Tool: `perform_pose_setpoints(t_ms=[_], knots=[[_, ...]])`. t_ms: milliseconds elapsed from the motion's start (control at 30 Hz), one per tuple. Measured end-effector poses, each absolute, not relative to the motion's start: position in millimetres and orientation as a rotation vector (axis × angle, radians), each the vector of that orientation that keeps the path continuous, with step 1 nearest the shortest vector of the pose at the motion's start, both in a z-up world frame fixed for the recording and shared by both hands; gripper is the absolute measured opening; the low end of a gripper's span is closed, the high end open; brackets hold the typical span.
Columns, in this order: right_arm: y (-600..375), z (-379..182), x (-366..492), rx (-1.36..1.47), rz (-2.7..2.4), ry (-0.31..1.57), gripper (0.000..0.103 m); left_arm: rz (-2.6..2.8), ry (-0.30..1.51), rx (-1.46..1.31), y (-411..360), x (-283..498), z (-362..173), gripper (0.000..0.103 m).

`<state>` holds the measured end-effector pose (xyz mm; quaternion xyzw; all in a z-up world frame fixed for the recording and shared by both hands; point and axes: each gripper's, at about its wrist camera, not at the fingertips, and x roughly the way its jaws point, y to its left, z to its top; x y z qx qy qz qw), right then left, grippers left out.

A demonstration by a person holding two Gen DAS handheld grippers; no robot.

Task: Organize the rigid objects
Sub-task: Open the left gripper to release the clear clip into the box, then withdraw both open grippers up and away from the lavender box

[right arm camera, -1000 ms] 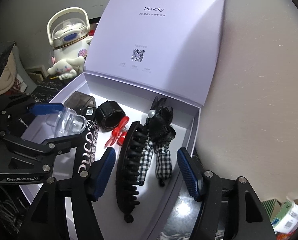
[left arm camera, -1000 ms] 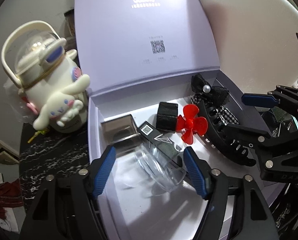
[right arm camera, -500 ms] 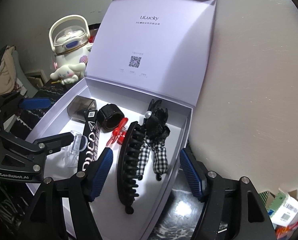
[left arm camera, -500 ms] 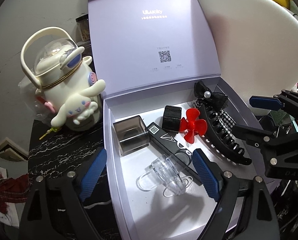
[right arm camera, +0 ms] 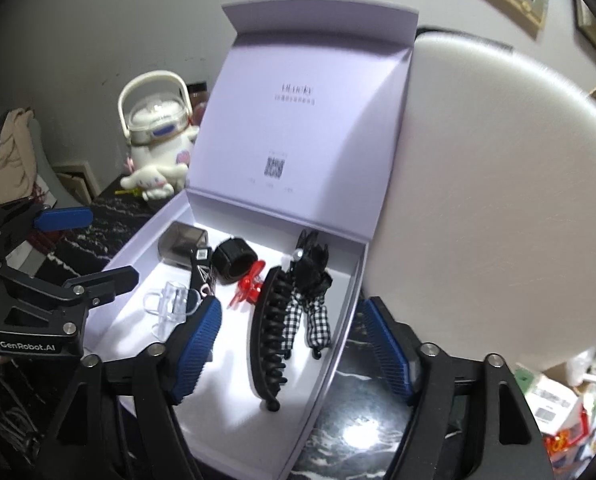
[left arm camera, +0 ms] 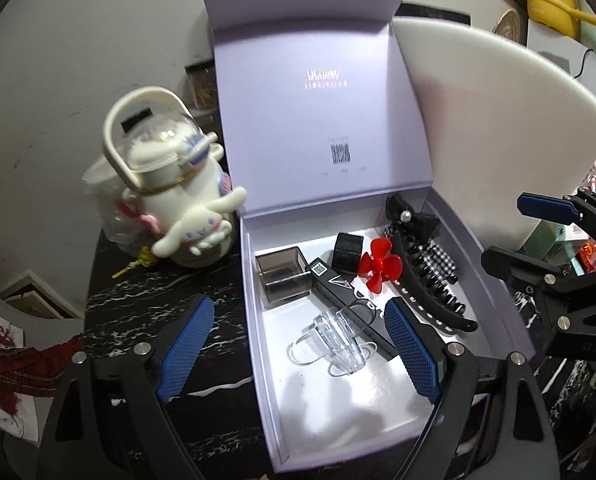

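An open lavender box [left arm camera: 258, 360] holds a clear claw clip [left arm camera: 331, 338], a long black hair clip [left arm camera: 429, 292], a checked bow clip [left arm camera: 437, 260], a red propeller [left arm camera: 377, 270], a black band [left arm camera: 347, 252], a smoky grey case [left arm camera: 282, 278] and a slim black carton [left arm camera: 337, 292]. My left gripper [left arm camera: 298, 346] hangs open above the box's near left part, over the clear clip [right arm camera: 170, 304] without touching it. My right gripper [right arm camera: 290, 348] hovers above the long black clip [right arm camera: 272, 340] with its jaws opening and nothing pressed between them.
A white cartoon-dog kettle [left arm camera: 170, 184] stands left of the box on the black marble top [left arm camera: 158, 308]. A large white board [right arm camera: 497, 200] leans behind the box on the right. The upright lid [left arm camera: 317, 120] walls off the back. Small cartons [right arm camera: 553, 400] crowd the far right.
Both grippers rose and drew back from the box. The left jaws widened off the clear clip, which now lies on the box floor. The right jaws spread wider.
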<state>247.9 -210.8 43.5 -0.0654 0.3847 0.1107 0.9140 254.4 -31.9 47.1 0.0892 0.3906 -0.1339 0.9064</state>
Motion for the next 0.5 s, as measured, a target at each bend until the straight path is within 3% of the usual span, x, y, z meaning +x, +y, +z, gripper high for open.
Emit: perform_pose_setpoints(t_ms=[500], knots=[[-205, 93, 195, -0.160, 0.168, 0.680, 0.101, -0.235, 0.686, 0.189, -19, 196, 97, 0.091]])
